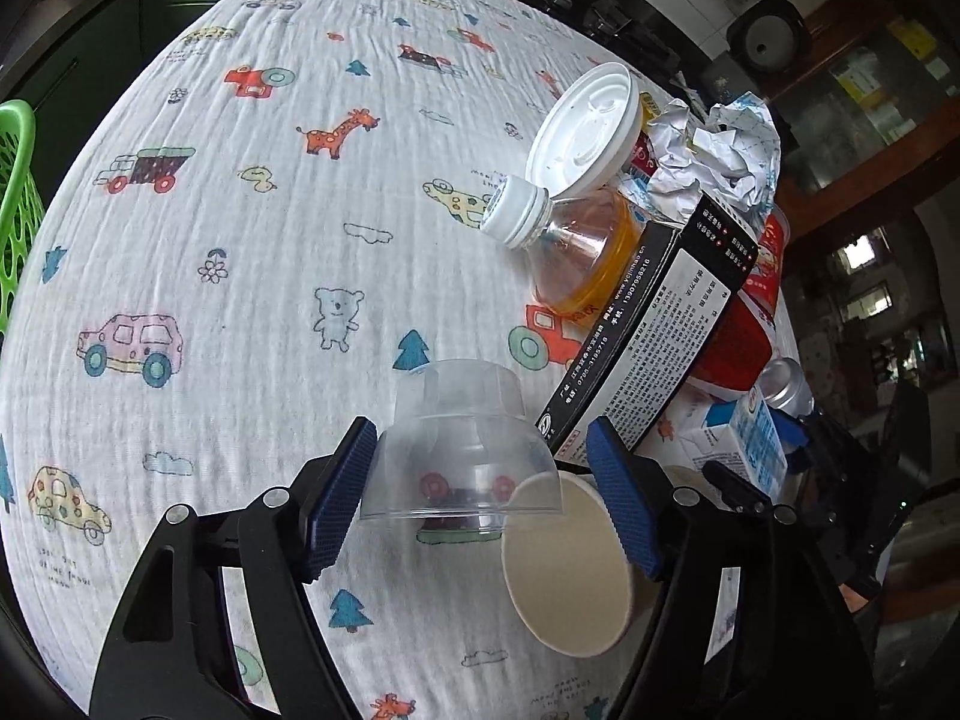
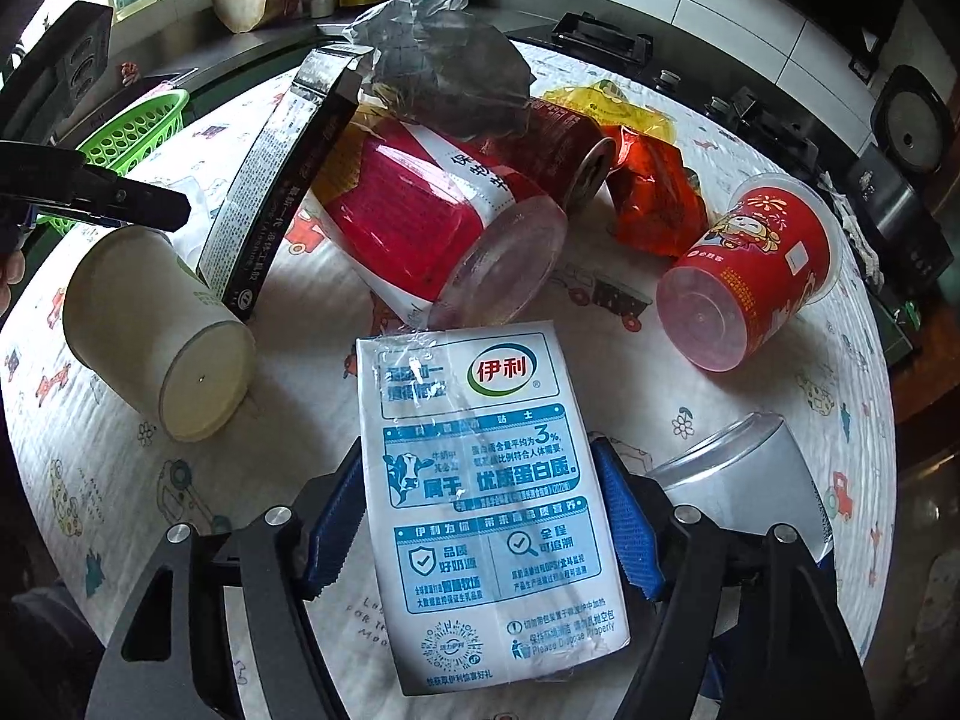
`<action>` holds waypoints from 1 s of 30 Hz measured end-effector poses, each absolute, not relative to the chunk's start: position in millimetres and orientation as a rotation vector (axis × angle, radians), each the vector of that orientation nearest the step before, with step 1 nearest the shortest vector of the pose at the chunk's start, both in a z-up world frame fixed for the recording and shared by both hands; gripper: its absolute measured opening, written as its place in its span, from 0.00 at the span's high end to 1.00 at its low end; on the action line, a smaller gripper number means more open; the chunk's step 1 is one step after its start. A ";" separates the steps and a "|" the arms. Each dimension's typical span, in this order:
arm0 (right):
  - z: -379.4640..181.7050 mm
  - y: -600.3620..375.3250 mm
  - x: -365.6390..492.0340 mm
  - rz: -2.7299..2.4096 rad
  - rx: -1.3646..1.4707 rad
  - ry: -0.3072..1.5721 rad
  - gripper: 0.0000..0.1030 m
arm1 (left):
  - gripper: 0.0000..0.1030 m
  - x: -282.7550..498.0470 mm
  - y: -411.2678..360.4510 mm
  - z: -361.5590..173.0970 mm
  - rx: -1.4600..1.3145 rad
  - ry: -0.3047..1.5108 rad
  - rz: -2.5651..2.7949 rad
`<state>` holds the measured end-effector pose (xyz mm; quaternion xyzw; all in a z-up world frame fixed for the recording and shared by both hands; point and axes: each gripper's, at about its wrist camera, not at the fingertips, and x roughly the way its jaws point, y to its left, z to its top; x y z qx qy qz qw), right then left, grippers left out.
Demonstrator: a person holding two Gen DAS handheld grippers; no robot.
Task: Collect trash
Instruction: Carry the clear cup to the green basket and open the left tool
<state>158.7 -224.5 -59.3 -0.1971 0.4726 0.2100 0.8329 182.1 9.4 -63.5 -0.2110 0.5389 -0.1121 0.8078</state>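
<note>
My left gripper [image 1: 480, 492] is open around a clear plastic cup [image 1: 465, 450] that lies upside down on the cartoon-print tablecloth [image 1: 240, 240]. A paper cup [image 1: 564, 564] lies on its side by the right finger. My right gripper [image 2: 480, 516] has its jaws on both sides of a white and blue milk carton [image 2: 486, 504]; whether they press it is unclear. Beyond lie a red-labelled jar [image 2: 432, 228], a red can [image 2: 558, 150], a red noodle cup [image 2: 750, 276] and a black box [image 2: 282, 180].
A green basket [image 2: 135, 132] stands at the table's far left edge. An orange-tinted bottle [image 1: 570, 246], a white lid [image 1: 585, 126] and crumpled paper [image 1: 714, 150] are piled at the right. A silver can [image 2: 744, 480] lies by my right gripper. A stove and counter lie behind.
</note>
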 end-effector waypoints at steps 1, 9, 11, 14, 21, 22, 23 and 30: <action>-59.7 -224.5 158.5 0.444 -0.419 1.001 0.32 | 0.33 183.1 10.9 -63.6 -0.449 1.152 -0.242; -55.7 -223.9 153.2 0.438 -0.409 0.997 0.35 | 0.45 181.8 12.6 -60.3 -0.431 1.144 -0.273; -53.0 -223.9 150.3 0.437 -0.405 0.995 0.35 | 0.45 180.9 13.1 -59.3 -0.427 1.140 -0.276; -45.7 -222.6 144.9 0.443 -0.396 0.985 0.36 | 0.45 178.1 17.0 -56.2 -0.429 1.130 -0.285; -18.3 -212.7 132.1 0.484 -0.384 0.957 0.36 | 0.45 167.0 39.3 -36.4 -0.439 1.068 -0.278; -13.7 -208.8 130.6 0.489 -0.383 0.952 0.36 | 0.45 164.9 44.9 -32.2 -0.443 1.056 -0.274; -8.2 -204.8 129.5 0.498 -0.384 0.946 0.37 | 0.45 162.7 51.0 -28.0 -0.445 1.043 -0.269; 8.5 -166.5 132.3 0.513 -0.443 0.930 0.39 | 0.45 143.2 115.0 1.3 -0.464 0.944 -0.173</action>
